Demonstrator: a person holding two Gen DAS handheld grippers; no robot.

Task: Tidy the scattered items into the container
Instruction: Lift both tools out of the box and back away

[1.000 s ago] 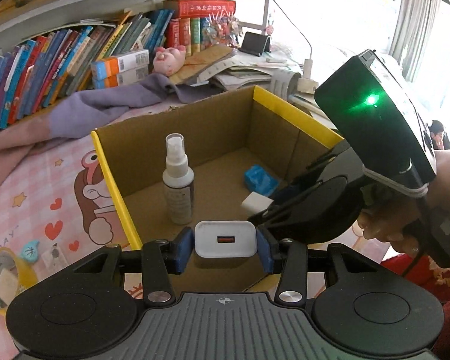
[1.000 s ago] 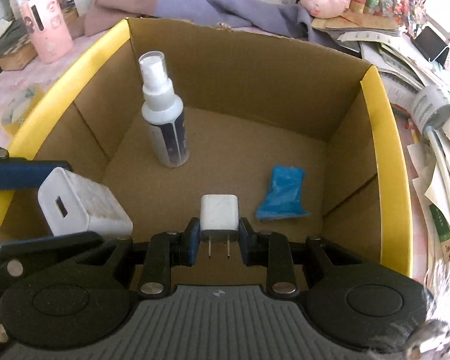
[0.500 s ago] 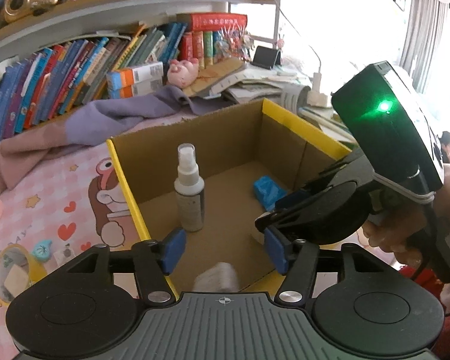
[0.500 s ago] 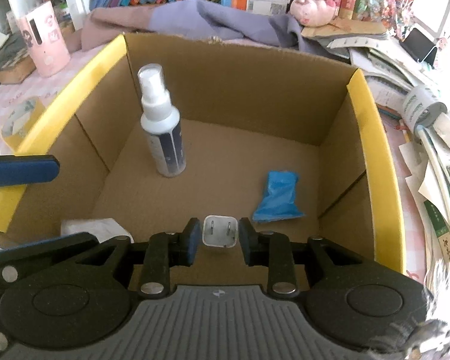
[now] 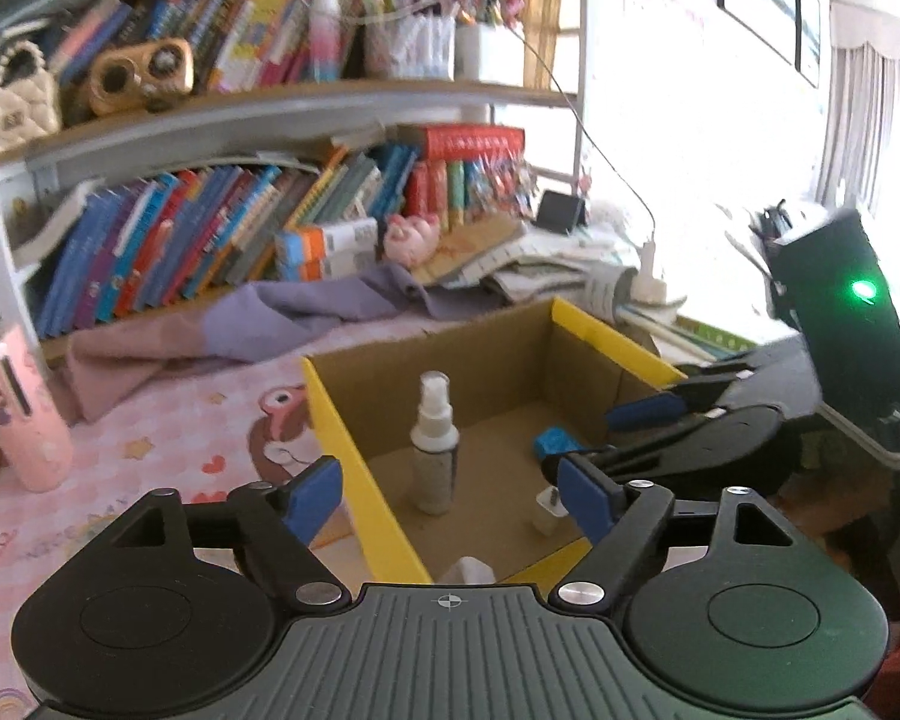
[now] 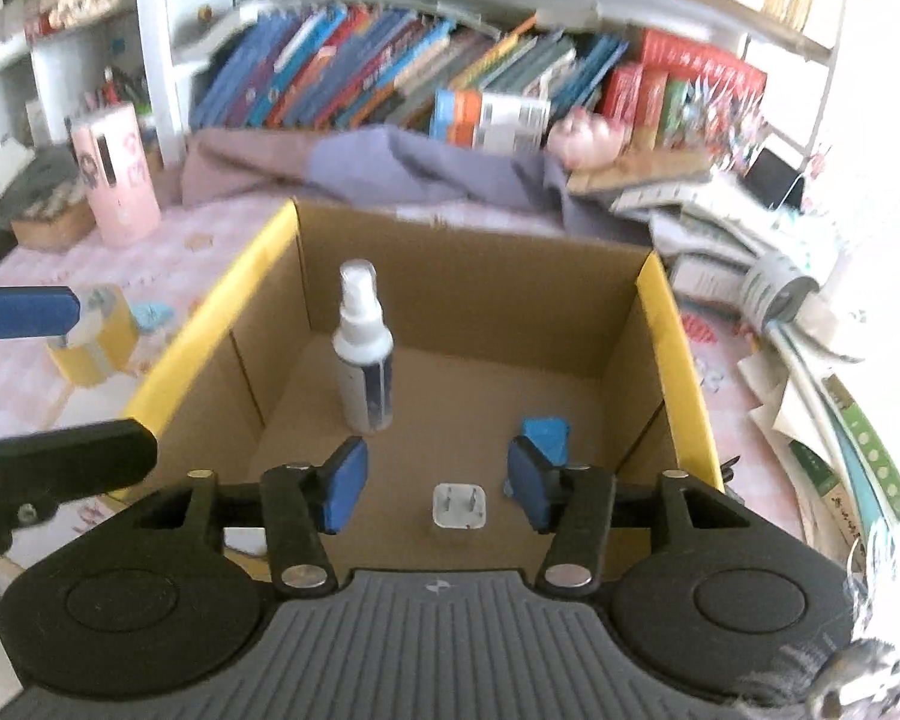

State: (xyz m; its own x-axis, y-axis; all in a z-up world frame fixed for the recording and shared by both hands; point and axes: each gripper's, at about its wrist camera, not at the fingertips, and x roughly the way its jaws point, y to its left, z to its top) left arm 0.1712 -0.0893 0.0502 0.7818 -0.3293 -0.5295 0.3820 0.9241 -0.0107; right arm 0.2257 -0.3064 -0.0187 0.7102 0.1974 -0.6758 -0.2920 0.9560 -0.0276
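Cardboard box [image 5: 366, 498] with yellow-taped rims fills the middle of the left wrist view, standing on a pink patterned cloth [image 5: 168, 450]; the left gripper [image 5: 450, 495] hangs above its near edge, its jaws wide after just having been opening, with nothing between the blue pads; a white spray bottle [image 5: 433, 444] stands upright on the box floor, a blue packet [image 5: 553, 441] lies further right, a small white plug [image 5: 549, 507] sits near the right pad, and a corner of a white charger block [image 5: 467, 570] shows at the near wall; the right gripper [image 5: 618, 441] enters from the right over the box; a pink tumbler [image 5: 21, 414] stands at the left, books on shelves behind.

In the right wrist view, the right gripper [image 6: 438, 483] also stands apart, its jaws having just been opening, empty; the small white plug [image 6: 459, 506] lies on the box floor below the gap, prongs up, touching neither pad; the spray bottle [image 6: 363, 354] stands upright to the left, the blue packet [image 6: 547, 441] just behind the right pad; the box [image 6: 669, 348] holds all three; a blue pad of the left gripper [image 6: 21, 312] shows at the left edge.
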